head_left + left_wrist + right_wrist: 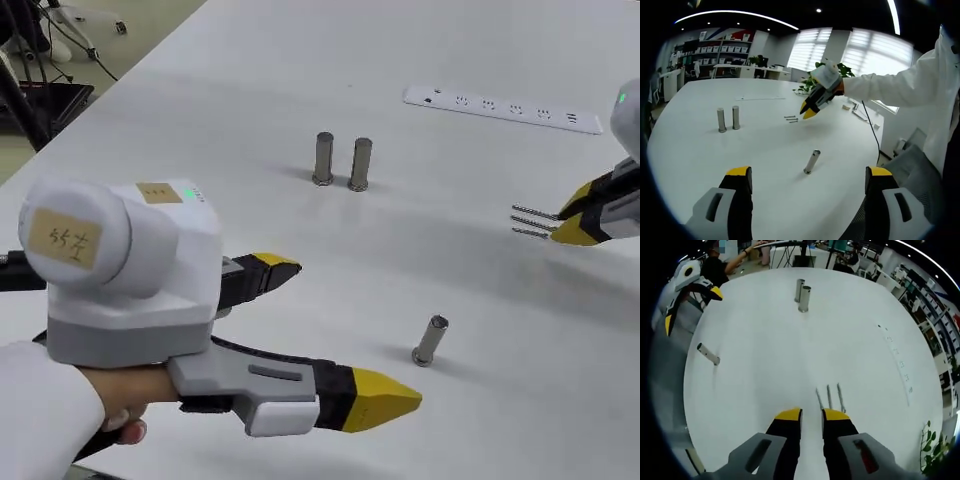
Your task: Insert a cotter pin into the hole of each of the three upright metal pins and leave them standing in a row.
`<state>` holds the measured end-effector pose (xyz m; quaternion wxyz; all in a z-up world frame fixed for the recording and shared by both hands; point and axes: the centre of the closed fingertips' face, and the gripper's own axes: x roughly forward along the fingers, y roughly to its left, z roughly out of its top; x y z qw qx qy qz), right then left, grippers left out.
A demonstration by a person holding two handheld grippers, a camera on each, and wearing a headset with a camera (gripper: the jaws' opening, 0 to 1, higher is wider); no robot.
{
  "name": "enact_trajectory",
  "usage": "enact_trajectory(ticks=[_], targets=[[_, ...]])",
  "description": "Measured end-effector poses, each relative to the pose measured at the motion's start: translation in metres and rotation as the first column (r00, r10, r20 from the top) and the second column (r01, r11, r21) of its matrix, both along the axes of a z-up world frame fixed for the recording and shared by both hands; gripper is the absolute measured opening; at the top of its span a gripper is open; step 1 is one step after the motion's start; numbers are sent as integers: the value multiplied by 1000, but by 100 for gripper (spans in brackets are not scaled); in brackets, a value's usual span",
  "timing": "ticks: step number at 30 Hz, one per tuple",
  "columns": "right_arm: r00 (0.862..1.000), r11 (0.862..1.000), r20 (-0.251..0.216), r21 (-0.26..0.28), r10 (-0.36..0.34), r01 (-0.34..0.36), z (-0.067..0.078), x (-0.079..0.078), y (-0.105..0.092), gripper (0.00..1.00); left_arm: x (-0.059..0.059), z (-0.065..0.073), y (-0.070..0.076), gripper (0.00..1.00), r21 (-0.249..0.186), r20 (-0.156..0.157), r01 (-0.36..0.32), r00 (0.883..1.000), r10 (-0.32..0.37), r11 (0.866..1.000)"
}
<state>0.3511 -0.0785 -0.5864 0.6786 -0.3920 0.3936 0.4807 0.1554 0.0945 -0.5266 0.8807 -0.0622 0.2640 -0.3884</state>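
**Cotter pins in the right claw, one metal pin apart from its pair**

I see three cotter pins (pixel 535 222) jutting side by side from the tips of the right gripper (pixel 573 217). Its jaws are drawn nearly together and seem to pinch the pins' near ends, holding them above the white table (pixel 200 130). In the right gripper view the same pins (pixel 829 396) fan out just ahead of the yellow tips of that gripper (pixel 811 415).

Two metal pins (pixel 341 160) stand upright, close beside each other but apart, toward the far middle of the table. The third metal pin (pixel 430 340) sits well apart from them, nearer to me, and slants in every view. I cannot tell whether it leans or lies on its side.

The left gripper (pixel 350 335) hangs low over the near edge with its jaws spread wide and nothing between them. In its own view the third pin (pixel 811 161) shows on the table between the two tips.

A white power strip (pixel 500 108) lies beyond, at the far right.
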Motion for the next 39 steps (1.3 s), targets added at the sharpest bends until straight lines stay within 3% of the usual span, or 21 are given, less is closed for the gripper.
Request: enact_trajectory(ticks=[9,19,32,39], targets=[[1000,999,-5,-38,31,-31,-16,15,3,6,-2,0,-2,92,-16,-8,-23,1000,23,1000],[999,996,-14,-74,48,-49,-25,19,5,1,-4,0,0,91,-20,-15,-35,999,35,999],[998,993,-35,-96,60,-63,-28,13,5,0,-4,0,1,90,-25,-21,-40,999,39,999],[995,984,-20,-145,100,-102,-29,12,7,0,-6,1,1,89,-26,-24,-35,999,34,999]])
